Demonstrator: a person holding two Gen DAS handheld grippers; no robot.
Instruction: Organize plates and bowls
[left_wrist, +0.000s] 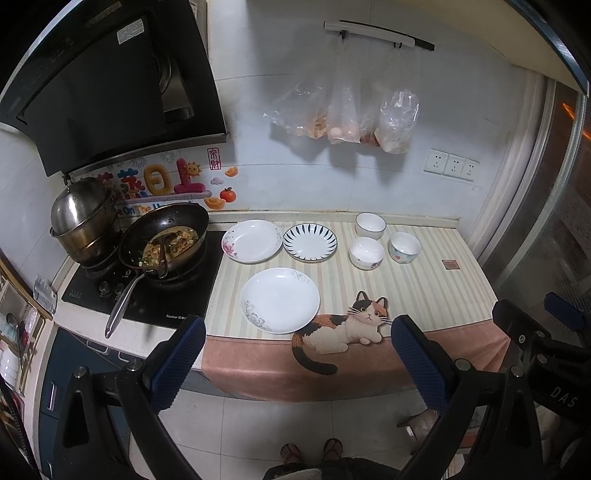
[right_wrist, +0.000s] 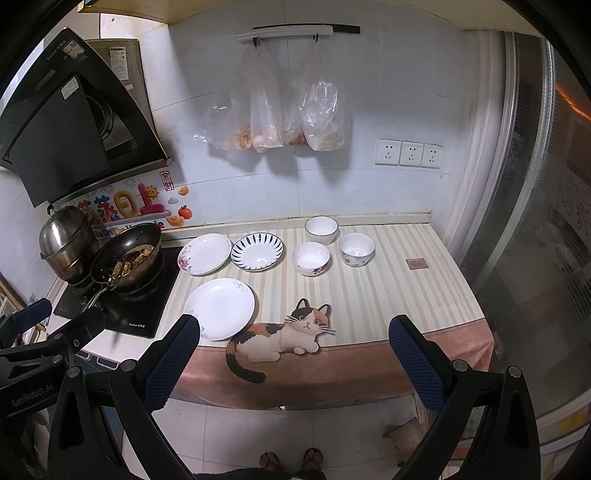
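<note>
On the far left a silver steamer pot (left_wrist: 83, 218) sits on the black stove (left_wrist: 147, 284). Next to it is a dark wok (left_wrist: 166, 240) with food inside. Its long metal handle (left_wrist: 123, 302) points toward the front edge of the worktop.

A striped mat (left_wrist: 424, 291) with a cat picture (left_wrist: 347, 328) covers the worktop (right_wrist: 369, 221). Three plates and three bowls sit on it, all the right way up with their open sides facing up. They are round, so they do not point any way.

At the back left is the pink flower plate (left_wrist: 252, 240). Just beside it on the right, almost touching, is the blue striped plate (left_wrist: 310, 242). In front of these two, near the cat's head, is the big white plate (left_wrist: 280, 300) with grey flowers on its rim.

Further right are the bowls, close together but apart. The plain white bowl (left_wrist: 370, 226) is at the back. The flower bowl (left_wrist: 366, 252) is in front of it. The dotted bowl (left_wrist: 405, 247) is furthest right.

Clear bags (right_wrist: 280, 110) with food hang on the wall above. Three sockets (right_wrist: 409, 153) are on the wall to the right.

The left gripper (left_wrist: 295, 365) is wide open and holds nothing. It hangs in front of the worktop edge. The right gripper (right_wrist: 293, 365) is wide open too and holds nothing. It hangs in front of the worktop, over the white floor (right_wrist: 258, 432).
</note>
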